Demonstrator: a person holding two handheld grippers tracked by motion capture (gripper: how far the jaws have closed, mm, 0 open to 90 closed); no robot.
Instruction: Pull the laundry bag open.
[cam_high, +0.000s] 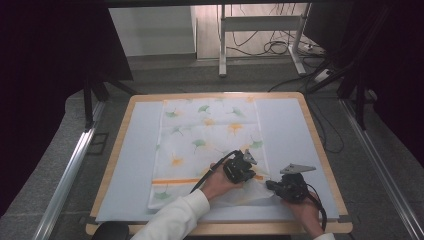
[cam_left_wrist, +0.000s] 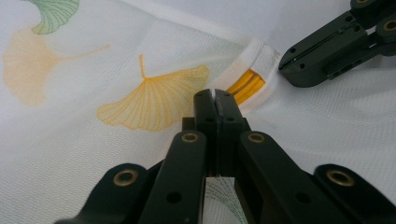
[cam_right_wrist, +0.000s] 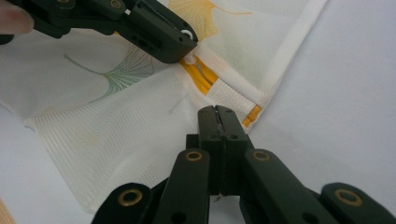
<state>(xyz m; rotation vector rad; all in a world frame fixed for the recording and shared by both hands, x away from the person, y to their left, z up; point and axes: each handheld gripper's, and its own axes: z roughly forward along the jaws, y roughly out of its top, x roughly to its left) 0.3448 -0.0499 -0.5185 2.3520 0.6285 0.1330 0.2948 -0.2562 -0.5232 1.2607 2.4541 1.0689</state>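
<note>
Pinching the fabric, both grippers work the near right corner of a white cloth (cam_high: 200, 140) printed with green and yellow ginkgo leaves. The right gripper (cam_right_wrist: 217, 111) has its 2 jaws pressed together with a thin layer of the cloth caught between their tips, just beside the hemmed edge with its orange stripe (cam_right_wrist: 198, 77). Just beyond those tips the left gripper (cam_right_wrist: 187, 42) comes in from the upper left, its tip resting on the same orange stripe. In the left gripper view its own 2 jaws are likewise together, clamped on a fold of cloth, with a yellow leaf (cam_left_wrist: 154, 100) just left of the tips and the right gripper's tip beyond them at the upper right. From above, the cloth lies on a pale blue mat (cam_high: 285, 135) over a wooden table (cam_high: 320, 150), its near right corner lifted and folded between the grippers. No brand, label or writing can be read
</note>
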